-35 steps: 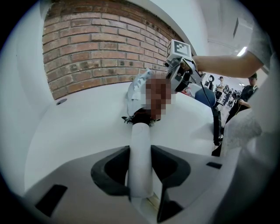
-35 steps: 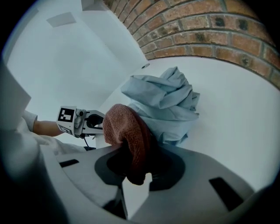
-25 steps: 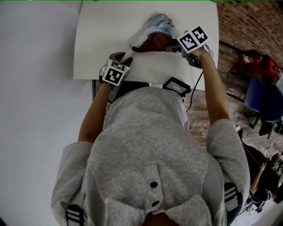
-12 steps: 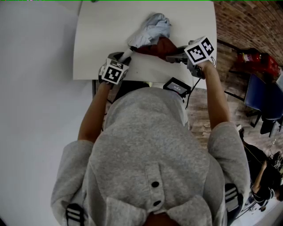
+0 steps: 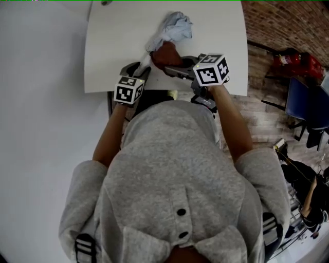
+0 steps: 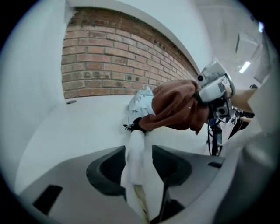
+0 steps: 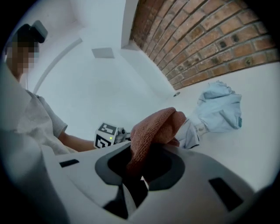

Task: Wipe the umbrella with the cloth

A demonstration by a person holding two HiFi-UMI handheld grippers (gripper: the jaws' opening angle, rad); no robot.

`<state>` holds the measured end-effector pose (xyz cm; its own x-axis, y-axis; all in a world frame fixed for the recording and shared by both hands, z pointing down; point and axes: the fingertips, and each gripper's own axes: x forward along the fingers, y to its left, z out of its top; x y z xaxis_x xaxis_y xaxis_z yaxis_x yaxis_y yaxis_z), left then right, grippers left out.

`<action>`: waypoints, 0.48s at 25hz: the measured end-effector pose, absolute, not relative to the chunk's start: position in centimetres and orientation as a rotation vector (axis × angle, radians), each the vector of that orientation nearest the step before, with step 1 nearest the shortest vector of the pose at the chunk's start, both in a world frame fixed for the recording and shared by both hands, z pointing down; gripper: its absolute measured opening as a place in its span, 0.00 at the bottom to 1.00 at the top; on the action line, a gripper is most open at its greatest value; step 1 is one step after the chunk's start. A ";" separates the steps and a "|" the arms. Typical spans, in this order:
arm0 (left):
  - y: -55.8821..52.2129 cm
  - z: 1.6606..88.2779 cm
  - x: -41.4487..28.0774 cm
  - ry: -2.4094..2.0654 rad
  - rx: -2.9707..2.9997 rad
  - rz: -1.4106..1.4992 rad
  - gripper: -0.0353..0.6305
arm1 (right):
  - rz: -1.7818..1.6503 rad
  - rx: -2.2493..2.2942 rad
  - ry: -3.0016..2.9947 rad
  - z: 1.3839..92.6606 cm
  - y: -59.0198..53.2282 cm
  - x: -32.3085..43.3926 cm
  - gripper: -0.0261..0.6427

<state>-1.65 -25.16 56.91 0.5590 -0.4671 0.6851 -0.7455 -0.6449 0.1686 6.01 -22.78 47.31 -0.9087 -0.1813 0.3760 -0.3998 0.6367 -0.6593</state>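
A folded light-blue umbrella (image 5: 176, 26) lies on the white table (image 5: 108, 46), its white handle (image 5: 145, 60) pointing toward me. The handle (image 6: 136, 148) runs between the jaws of my left gripper (image 5: 138, 69); they are opening, and a thin gap shows on its right side. My right gripper (image 5: 172, 67) is shut on a brown cloth (image 5: 165, 52), which rests on the umbrella where the canopy meets the handle. From the right gripper view the cloth (image 7: 153, 129) bulges out of the jaws in front of the canopy (image 7: 218, 109).
A brick wall (image 6: 113, 61) rises behind the table. A small dark item (image 5: 105, 2) sits at the table's far edge. Blue chairs (image 5: 303, 110) and a red object (image 5: 295, 62) stand on the floor at the right.
My right gripper has carried the cloth left and toward me along the umbrella, from the canopy to near the handle. The left gripper has stayed at the handle.
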 end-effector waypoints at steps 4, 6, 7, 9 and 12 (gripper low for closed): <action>-24.6 53.4 -2.6 -1.058 2.378 0.589 0.32 | 1.185 0.579 -2.757 44.3 -22.0 6.5 0.17; -23.2 51.7 -3.4 -1.067 2.404 0.503 0.32 | 1.153 0.652 -2.831 42.6 -20.8 6.3 0.17; -22.5 50.9 -3.6 -1.063 2.422 0.471 0.32 | 1.122 0.709 -2.866 41.7 -20.3 6.2 0.17; -21.8 49.1 -4.0 -1.046 2.457 0.418 0.32 | 1.052 0.885 -2.902 40.1 -20.3 6.5 0.17; -24.4 46.4 -4.6 -1.026 2.507 0.338 0.32 | 0.928 1.188 -2.873 38.8 -23.7 7.7 0.17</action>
<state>-4.60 -24.37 46.40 0.7001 -0.6119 0.3680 -0.7109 -0.6460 0.2782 7.73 -23.72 38.80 -0.7271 -0.6763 0.1179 -0.6174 0.5691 -0.5430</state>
